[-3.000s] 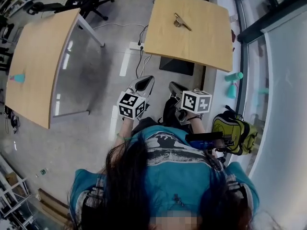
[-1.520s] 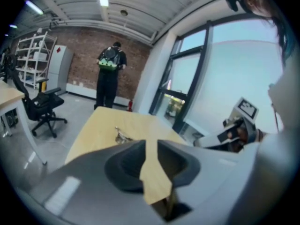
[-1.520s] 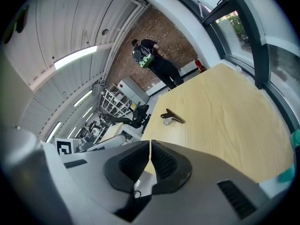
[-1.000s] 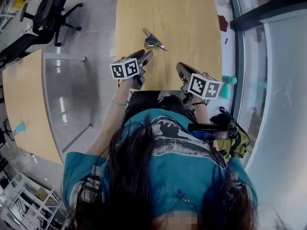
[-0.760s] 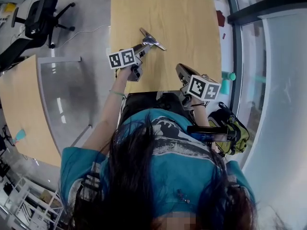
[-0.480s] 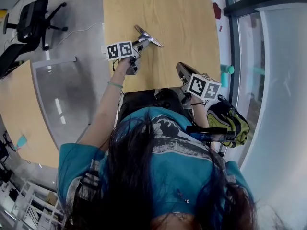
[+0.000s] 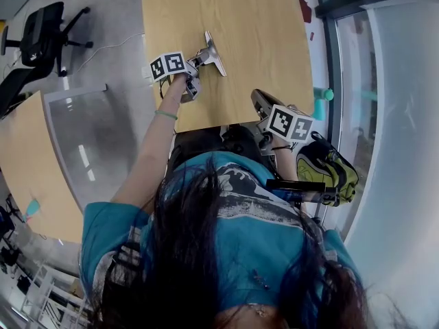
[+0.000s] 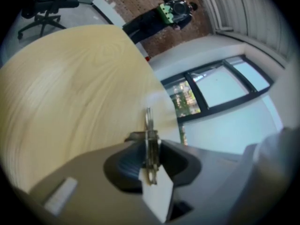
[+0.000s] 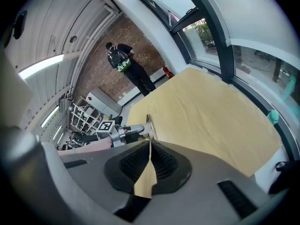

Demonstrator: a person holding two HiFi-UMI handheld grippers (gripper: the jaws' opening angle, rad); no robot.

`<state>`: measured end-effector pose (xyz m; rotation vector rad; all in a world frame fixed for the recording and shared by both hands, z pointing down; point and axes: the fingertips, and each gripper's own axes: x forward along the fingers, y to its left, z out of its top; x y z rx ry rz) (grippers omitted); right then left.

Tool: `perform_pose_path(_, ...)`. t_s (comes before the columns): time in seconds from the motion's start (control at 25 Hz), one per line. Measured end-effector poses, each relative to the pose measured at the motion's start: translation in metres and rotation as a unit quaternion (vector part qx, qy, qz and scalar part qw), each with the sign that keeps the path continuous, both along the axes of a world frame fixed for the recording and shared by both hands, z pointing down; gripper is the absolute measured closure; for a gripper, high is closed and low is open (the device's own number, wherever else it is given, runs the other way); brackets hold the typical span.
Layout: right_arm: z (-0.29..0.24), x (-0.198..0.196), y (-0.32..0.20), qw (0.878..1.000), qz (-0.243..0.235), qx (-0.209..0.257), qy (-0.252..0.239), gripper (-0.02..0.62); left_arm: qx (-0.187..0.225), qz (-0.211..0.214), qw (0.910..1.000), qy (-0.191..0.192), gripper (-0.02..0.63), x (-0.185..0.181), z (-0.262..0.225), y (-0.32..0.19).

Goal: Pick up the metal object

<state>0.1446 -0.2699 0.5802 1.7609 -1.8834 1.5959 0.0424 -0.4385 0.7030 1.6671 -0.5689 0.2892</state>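
Note:
The metal object point(image 7: 214, 46), a flat silvery piece, is at the near left part of the light wood table point(image 7: 264, 26). My left gripper point(image 7: 202, 55) has just been closing and is now shut on it. In the left gripper view the metal object point(image 8: 149, 125) stands edge-on between the dark pads of the left gripper point(image 8: 150, 146). My right gripper point(image 7: 258, 101) hovers over the table's near edge, shut and empty. In the right gripper view the right gripper point(image 9: 149, 146) has its pads together, and the metal object point(image 9: 150, 124) shows just beyond them.
A second wood table point(image 7: 31, 163) stands at the left, with an office chair point(image 7: 38, 36) behind it. A yellow-green backpack point(image 7: 329, 170) and a teal bottle point(image 7: 321, 96) lie by the glass wall on the right. A person point(image 9: 119, 55) stands by the far brick wall.
My left gripper reached forward and down to the metal object and closed on it. The object has swung to a new angle on the table. My right gripper stayed near the table's front edge.

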Motion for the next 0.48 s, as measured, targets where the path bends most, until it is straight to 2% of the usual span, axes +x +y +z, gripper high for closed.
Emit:
perform_pose_path(0.2, 0.001, 0.004, 0.009, 1.000, -0.004, 0.001, 0.003, 0.577, 0.032, 0.004, 0.9992, -0.026, 0.526, -0.005, -0.007, 0.013)
perform_pose_path(0.48, -0.004, 0.005, 0.020, 1.000, -0.023, 0.010, 0.001, 0.577, 0.065, -0.035, 0.9972, -0.006, 0.526, -0.016, -0.047, 0.040)
